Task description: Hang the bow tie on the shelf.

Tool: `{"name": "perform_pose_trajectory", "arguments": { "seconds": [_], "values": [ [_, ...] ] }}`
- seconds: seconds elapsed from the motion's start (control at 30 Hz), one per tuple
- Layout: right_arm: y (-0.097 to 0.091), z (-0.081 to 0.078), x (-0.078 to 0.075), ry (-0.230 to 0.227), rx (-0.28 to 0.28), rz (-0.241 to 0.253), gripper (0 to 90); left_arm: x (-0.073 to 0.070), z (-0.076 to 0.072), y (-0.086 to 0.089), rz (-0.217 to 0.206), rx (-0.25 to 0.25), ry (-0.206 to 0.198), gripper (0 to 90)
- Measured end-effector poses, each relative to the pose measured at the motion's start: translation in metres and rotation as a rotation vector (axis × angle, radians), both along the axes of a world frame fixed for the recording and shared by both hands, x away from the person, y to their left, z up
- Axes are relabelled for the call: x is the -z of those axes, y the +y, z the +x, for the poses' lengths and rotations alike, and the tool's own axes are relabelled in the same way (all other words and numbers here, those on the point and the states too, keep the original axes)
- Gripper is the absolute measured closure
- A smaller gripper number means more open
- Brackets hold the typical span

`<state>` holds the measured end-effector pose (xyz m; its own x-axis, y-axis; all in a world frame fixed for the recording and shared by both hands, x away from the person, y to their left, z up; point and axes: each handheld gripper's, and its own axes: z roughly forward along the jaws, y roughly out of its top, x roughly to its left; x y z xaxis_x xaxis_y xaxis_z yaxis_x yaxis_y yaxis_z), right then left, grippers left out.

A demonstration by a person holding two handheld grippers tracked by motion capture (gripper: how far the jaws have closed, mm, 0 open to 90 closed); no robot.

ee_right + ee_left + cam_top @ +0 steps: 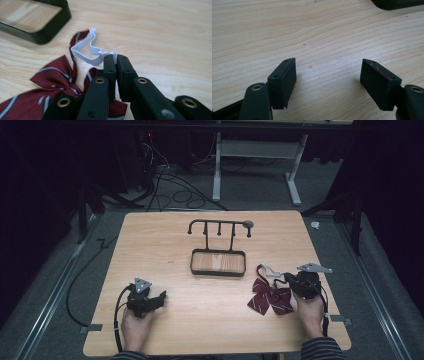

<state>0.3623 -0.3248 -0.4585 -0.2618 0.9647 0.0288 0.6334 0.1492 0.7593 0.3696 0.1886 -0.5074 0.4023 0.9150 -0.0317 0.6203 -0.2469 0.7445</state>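
Both hands rest low on the surface [210,315]. Left claw [328,75] gapes, empty; right claw [116,63] pinches the bow tie's [50,77] strap [85,53].

My right tool [115,58] has its jaws pressed together w/ the white elastic strap [85,51] pinched at the tips. Strap loops up & left from there, over the bench [155,30]. It's attached to a dark red bow tie [47,77] w/ white/navy stripes, lying flat at lower left, partly under the tool. Black tray frame [47,27] sits top left, wood showing inside, apart from the bow.
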Motion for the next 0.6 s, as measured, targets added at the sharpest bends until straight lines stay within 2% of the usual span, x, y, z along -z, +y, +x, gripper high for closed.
{"name": "perform_pose_trajectory", "arguments": {
  "seconds": [0.2, 0.23, 0.33, 0.37, 0.43, 0.5, 0.53, 0.57, 0.6],
  "values": [
    [0.005, -0.002, -0.023, -0.054, -0.034, -0.006, 88.1, 0.0, 0.0, 0.0, 0.002, 0.002, 0.0, 29.7],
    [0.005, -0.002, -0.023, -0.054, -0.034, -0.006, 88.1, 0.0, 0.0, 0.0, 0.002, 0.002, 0.0, 29.8],
    [0.008, -0.004, -0.039, -0.091, -0.063, -0.016, 88.2, 0.0, 0.0, 0.0, 0.001, 0.001, 0.0, 29.8],
    [0.008, -0.004, -0.039, -0.091, -0.063, -0.016, 88.2, 0.0, 0.0, 0.0, 0.001, 0.001, 0.0, 29.7],
    [0.012, -0.005, -0.051, -0.116, -0.081, -0.02, 88.1, 0.0, 0.0, 0.0, 0.0, 0.003, 0.002, 29.7],
    [0.012, -0.006, -0.054, -0.122, -0.085, -0.021, 88.2, 0.0, 0.0, 0.0, 0.001, 0.001, 0.0, 29.7],
    [0.015, -0.008, -0.062, -0.14, -0.098, -0.02, 88.1, 0.0, 0.0, 0.0, 0.0, 0.001, 0.0, 29.7],
    [0.015, -0.008, -0.062, -0.14, -0.098, -0.02, 88.1, 0.0, 0.0, 0.0, 0.0, 0.001, 0.0, 29.7],
    [0.018, -0.009, -0.068, -0.152, -0.111, -0.024, 88.2, 0.0, 0.0, 0.0, -0.005, 0.0, 0.001, 29.7]
  ]
}}
